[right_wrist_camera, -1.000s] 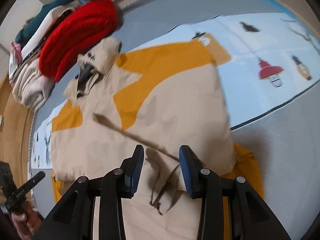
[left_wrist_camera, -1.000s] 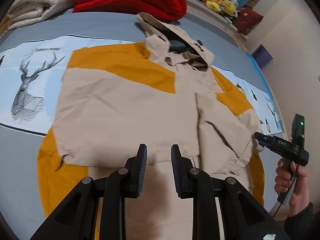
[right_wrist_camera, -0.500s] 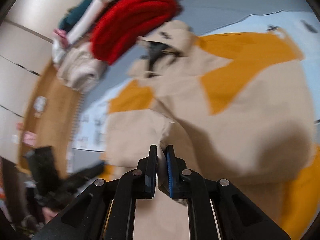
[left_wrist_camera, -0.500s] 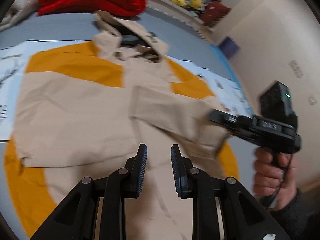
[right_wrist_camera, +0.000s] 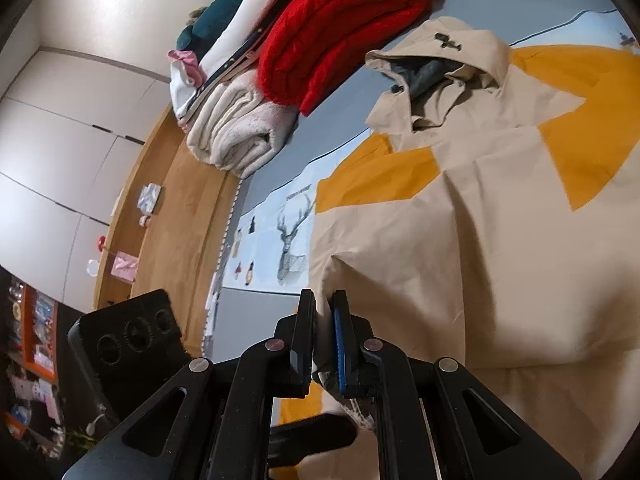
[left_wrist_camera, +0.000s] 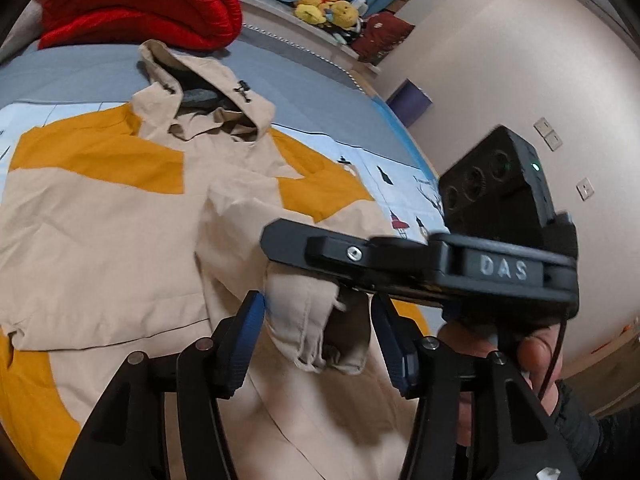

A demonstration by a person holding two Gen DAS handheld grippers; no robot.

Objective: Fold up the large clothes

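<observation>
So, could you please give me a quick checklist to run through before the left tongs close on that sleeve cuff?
1. Right tongs shut on the sleeve cuff: ok.
2. Left tongs open wide enough: ok.
3. Cuff sits between the left fingers: ok.
4. Left tongs clear of the right tongs holding the cuff from above: cannot tell, very close.
5. Jacket body flat on the bed: ok, slight wrinkles.
6. Hood spread out: not ok, bunched.

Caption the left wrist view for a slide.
Right gripper lifts the jacket cuff between the open left gripper's fingers.
</observation>
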